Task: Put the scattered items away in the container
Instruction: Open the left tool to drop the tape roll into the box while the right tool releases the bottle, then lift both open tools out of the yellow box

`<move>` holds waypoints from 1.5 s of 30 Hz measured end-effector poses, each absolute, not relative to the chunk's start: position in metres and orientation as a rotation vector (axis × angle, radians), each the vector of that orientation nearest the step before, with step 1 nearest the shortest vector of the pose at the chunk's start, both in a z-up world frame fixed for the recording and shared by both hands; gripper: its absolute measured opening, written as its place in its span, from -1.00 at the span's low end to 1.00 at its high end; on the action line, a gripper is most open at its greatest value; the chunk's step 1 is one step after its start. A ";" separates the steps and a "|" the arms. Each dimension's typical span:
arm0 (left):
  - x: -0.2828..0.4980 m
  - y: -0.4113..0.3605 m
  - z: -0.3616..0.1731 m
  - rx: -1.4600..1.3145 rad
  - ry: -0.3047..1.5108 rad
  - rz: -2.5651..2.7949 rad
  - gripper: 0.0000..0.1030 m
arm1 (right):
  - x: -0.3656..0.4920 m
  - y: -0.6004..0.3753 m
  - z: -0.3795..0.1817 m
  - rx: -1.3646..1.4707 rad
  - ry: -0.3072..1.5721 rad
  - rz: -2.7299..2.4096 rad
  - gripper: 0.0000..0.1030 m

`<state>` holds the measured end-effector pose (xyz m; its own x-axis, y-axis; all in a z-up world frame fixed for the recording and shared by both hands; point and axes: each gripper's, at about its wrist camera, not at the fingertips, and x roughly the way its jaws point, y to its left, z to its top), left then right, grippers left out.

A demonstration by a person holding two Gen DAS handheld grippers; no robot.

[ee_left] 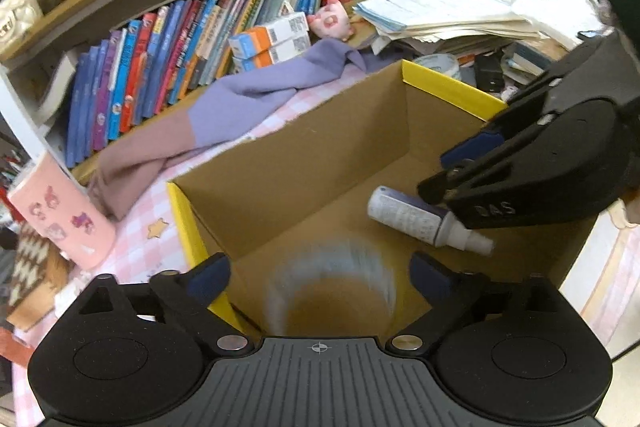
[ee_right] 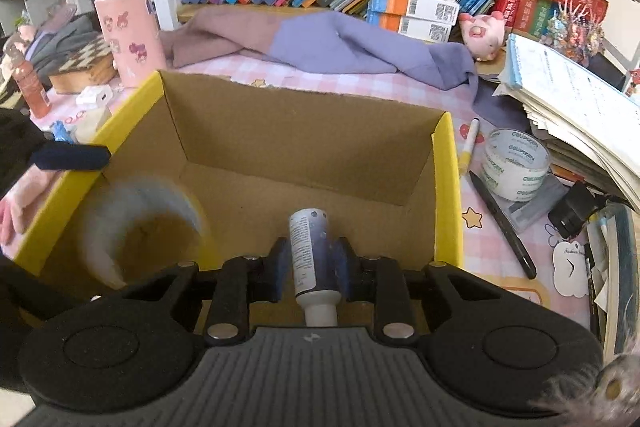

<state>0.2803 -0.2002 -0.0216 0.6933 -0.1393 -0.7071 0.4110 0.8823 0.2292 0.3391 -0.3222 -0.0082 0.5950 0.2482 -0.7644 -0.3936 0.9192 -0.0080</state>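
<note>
An open cardboard box with yellow outer walls point(ee_left: 320, 163) point(ee_right: 448, 187) stands on the pink checked table. My left gripper point(ee_left: 320, 277) is open over the box's near end; a blurred clear tape roll point(ee_left: 332, 287) point(ee_right: 140, 223) is in motion between and below its fingers, inside the box. My right gripper point(ee_right: 312, 267) point(ee_left: 452, 179) is shut on a small blue-and-white spray bottle point(ee_right: 310, 255) point(ee_left: 416, 219), held low inside the box, cap toward the camera.
A second tape roll point(ee_right: 514, 167), a black pen point(ee_right: 504, 223) and a white-and-yellow marker point(ee_right: 468, 147) lie right of the box. A purple cloth point(ee_right: 340, 47), pink cylinder point(ee_right: 130, 35), paper stack point(ee_right: 580, 99) and bookshelf point(ee_left: 160, 67) surround it.
</note>
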 end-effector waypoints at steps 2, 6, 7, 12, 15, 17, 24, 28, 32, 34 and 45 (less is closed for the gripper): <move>0.279 -0.200 -0.019 0.393 0.739 -0.312 0.97 | 0.333 -0.325 -0.005 -0.174 0.844 0.365 -0.54; 0.270 -0.198 -0.013 0.377 0.716 -0.311 0.97 | 0.321 -0.332 -0.001 -0.144 0.834 0.354 -0.54; 0.267 -0.198 -0.012 0.371 0.711 -0.312 0.97 | 0.317 -0.333 0.000 -0.139 0.832 0.352 -0.54; 0.253 -0.197 -0.003 0.348 0.671 -0.313 0.97 | 0.302 -0.338 0.005 -0.127 0.811 0.327 -0.54; 0.243 -0.197 0.006 0.320 0.639 -0.313 0.97 | 0.292 -0.343 0.012 -0.112 0.781 0.308 -0.54; 0.235 -0.196 0.012 0.299 0.621 -0.315 0.97 | 0.285 -0.345 0.018 -0.100 0.759 0.299 -0.54; 0.204 -0.188 0.028 0.248 0.573 -0.320 0.97 | 0.251 -0.349 0.033 -0.067 0.679 0.252 -0.54; 0.183 -0.176 0.035 0.201 0.554 -0.316 0.97 | 0.226 -0.346 0.038 -0.059 0.635 0.222 -0.52; 0.164 -0.161 0.038 0.159 0.545 -0.315 0.97 | 0.203 -0.338 0.040 -0.045 0.609 0.191 -0.51; 0.155 -0.154 0.038 0.150 0.542 -0.316 0.97 | 0.190 -0.333 0.041 -0.035 0.603 0.177 -0.51; 0.102 -0.113 0.035 0.090 0.547 -0.327 0.97 | 0.111 -0.300 0.034 -0.019 0.575 0.062 -0.37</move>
<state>0.1017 -0.1128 0.0352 0.8037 -0.2816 -0.5242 0.3290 0.9443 -0.0030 0.1112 -0.3002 0.0336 0.8372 0.0534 -0.5443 -0.0638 0.9980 -0.0003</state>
